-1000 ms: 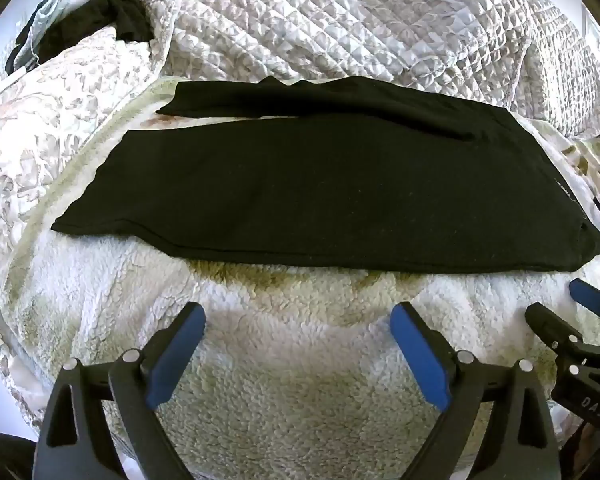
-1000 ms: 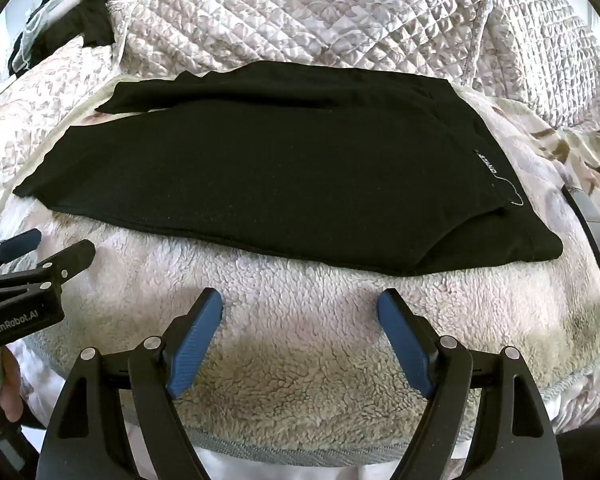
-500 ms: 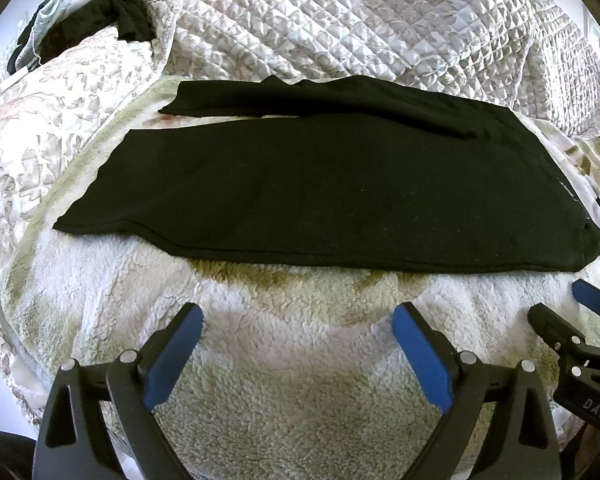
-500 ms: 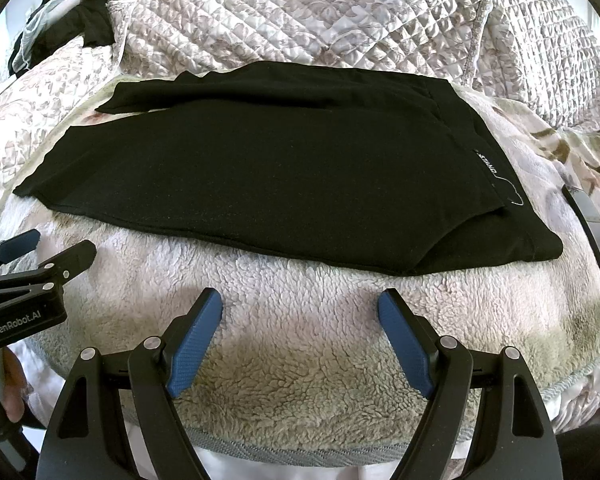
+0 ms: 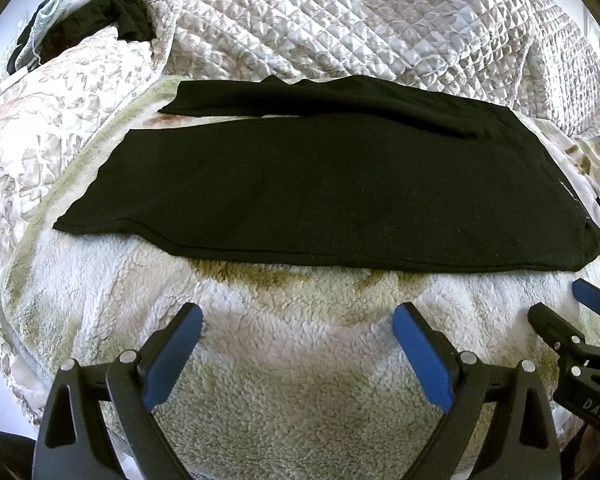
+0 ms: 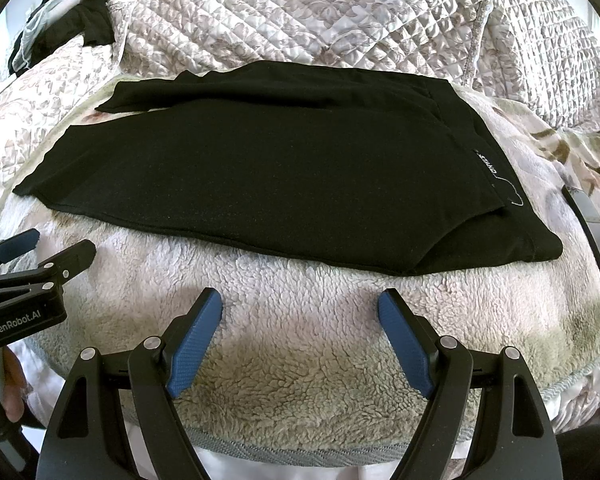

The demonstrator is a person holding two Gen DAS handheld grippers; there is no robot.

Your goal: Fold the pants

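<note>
Black pants (image 5: pixel 320 188) lie flat on a fleece blanket (image 5: pixel 292 380), legs to the left, waistband with a white label to the right; they also show in the right wrist view (image 6: pixel 280 176). The far leg sticks out behind the near one. My left gripper (image 5: pixel 298 344) is open and empty, hovering over the fleece in front of the pants' near edge. My right gripper (image 6: pixel 300 336) is open and empty, in front of the near edge toward the waist end. Each gripper shows at the edge of the other's view.
A quilted floral bedspread (image 5: pixel 360 24) rises behind the pants. Dark clothes (image 5: pixel 100 20) are piled at the far left. A dark flat strip-like object (image 6: pixel 592 236) lies to the right of the waistband. The blanket's front edge (image 6: pixel 300 444) is just below my grippers.
The left wrist view has shifted slightly, the pants sitting a little lower and to the right in it. The right gripper has hardly moved. Both stay open.
</note>
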